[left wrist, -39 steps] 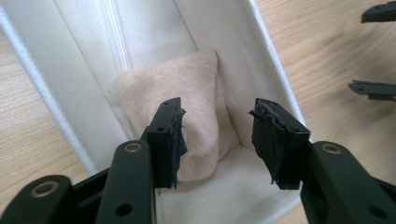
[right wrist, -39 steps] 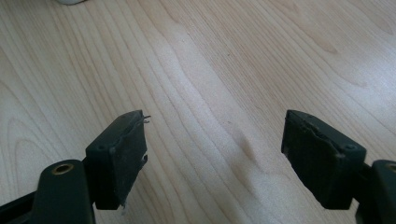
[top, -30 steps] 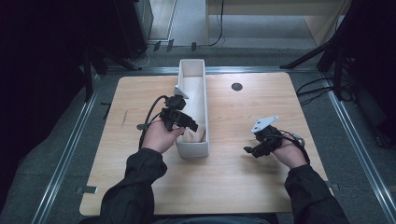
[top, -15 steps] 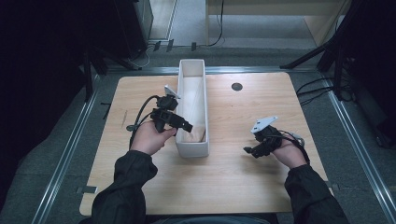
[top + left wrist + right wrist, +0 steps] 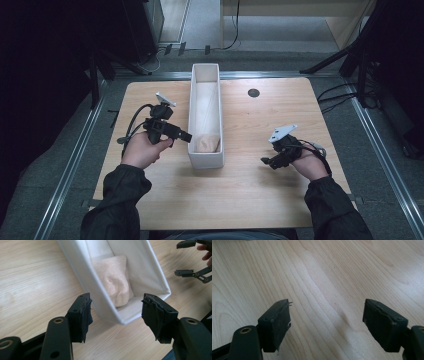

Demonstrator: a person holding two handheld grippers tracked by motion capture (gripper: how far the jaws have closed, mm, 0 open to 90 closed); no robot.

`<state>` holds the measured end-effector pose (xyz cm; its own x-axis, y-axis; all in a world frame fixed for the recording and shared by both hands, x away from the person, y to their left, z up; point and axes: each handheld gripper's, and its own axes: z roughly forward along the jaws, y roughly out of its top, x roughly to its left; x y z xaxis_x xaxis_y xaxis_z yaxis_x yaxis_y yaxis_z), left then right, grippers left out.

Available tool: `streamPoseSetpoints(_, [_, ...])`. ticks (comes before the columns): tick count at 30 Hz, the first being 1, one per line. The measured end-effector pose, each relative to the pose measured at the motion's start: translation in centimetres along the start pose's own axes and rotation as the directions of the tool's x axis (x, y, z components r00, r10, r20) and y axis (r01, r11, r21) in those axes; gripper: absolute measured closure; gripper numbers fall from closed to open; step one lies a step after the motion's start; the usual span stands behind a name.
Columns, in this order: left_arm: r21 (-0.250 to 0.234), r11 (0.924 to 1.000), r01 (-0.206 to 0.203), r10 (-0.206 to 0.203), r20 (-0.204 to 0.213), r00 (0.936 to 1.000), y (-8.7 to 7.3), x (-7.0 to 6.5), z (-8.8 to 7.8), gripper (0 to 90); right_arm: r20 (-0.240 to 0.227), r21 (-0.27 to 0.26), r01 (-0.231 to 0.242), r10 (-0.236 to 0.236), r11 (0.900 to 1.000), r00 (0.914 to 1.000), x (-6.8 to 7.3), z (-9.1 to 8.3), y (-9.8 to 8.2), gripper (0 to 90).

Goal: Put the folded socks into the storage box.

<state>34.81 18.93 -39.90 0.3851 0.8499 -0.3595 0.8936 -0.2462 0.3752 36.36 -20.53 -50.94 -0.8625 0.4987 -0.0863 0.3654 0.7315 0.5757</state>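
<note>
The table (image 5: 250, 190) carries the white bin (image 5: 206, 157) at its middle; the cloth (image 5: 207, 143) lies at the bin's near end. The left gripper (image 5: 186, 138) has pulled back outside, jaws just opened and empty, so the drop looks done; the right gripper (image 5: 265, 161) rests apart near the right edge

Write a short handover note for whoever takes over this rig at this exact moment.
Left gripper: open, holding nothing, just left of the white bin; its jaws have just been opening.
Right gripper: open, empty, over bare table.
Things: a folded beige cloth lies inside the bin at its near end.
Done: cloth is in the bin and released.
Left: probably just pull the left hand clear; I see nothing else waiting on the table.
</note>
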Motion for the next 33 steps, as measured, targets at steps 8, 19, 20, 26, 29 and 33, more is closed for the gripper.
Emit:
streamPoseSetpoints(8, [-0.038,0.9986,0.038,-0.038,-0.019,0.9991,-1.7,2.0,-1.3,39.1,-0.004,0.001,-0.009,0.009,1.000,0.9999,0.2,0.0,-0.1,22.1])
streamPoseSetpoints(19, [-0.063,0.9980,-0.007,0.004,-0.046,0.9989,-4.0,3.9,-0.7,37.8,0.000,0.003,-0.011,0.011,1.000,0.9999,0.1,-0.2,-0.5,22.1])
streamPoseSetpoints(20, [-0.065,0.9979,-0.001,-0.002,-0.043,0.9991,-4.2,4.2,-0.6,37.8,0.001,0.003,-0.011,0.011,1.000,0.9999,0.1,-0.2,-0.5,22.1])
streamPoseSetpoints(26, [-0.073,0.9970,0.028,-0.032,-0.056,0.9979,-5.5,5.4,0.4,37.7,0.005,0.006,-0.014,0.014,1.000,0.9999,0.1,-0.4,-0.7,22.1])
streamPoseSetpoints(29, [-0.072,0.9972,0.021,-0.025,-0.064,0.9976,-6.1,5.8,0.8,37.6,0.006,0.005,-0.008,0.008,1.000,0.9999,0.0,-0.4,-0.7,22.1])
streamPoseSetpoints(33, [-0.065,0.9972,0.035,-0.040,-0.070,0.9968,-6.7,6.7,1.4,37.6,0.010,0.008,-0.016,0.016,1.000,0.9998,0.1,-0.5,-0.8,22.1])
